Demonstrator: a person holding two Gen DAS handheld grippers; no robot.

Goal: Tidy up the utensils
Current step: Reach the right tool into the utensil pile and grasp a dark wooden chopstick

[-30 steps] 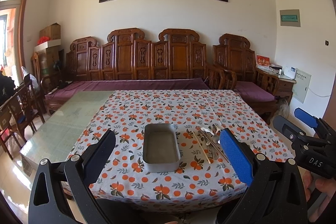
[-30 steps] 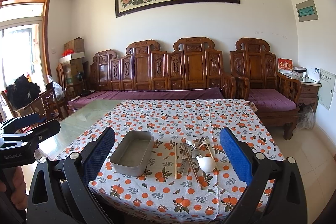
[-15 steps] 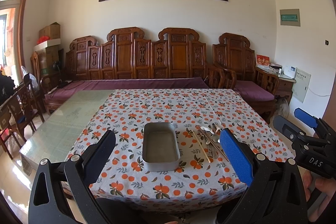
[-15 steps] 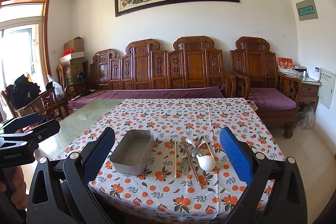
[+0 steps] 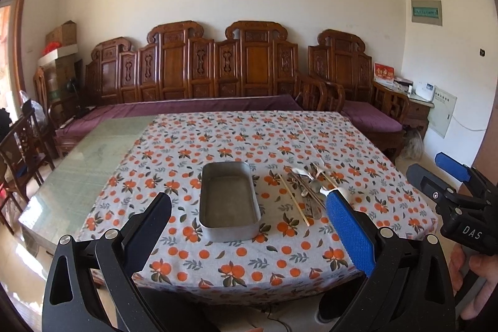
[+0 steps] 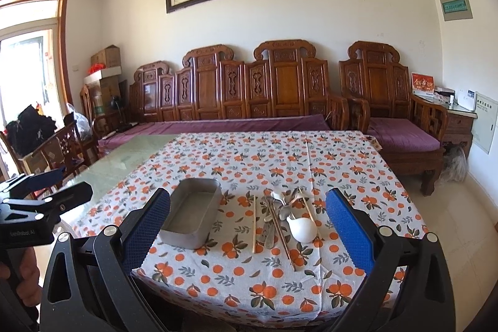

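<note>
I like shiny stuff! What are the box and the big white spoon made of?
The box looks like dull grey metal, matte with a faint sheen. The white spoon looks like glazed ceramic, smooth and glossy, though plastic is possible.

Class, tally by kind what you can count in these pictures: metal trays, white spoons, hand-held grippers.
Metal tray: 1
White spoons: 2
Grippers: 2, the left gripper and the right gripper
Total: 5
</note>
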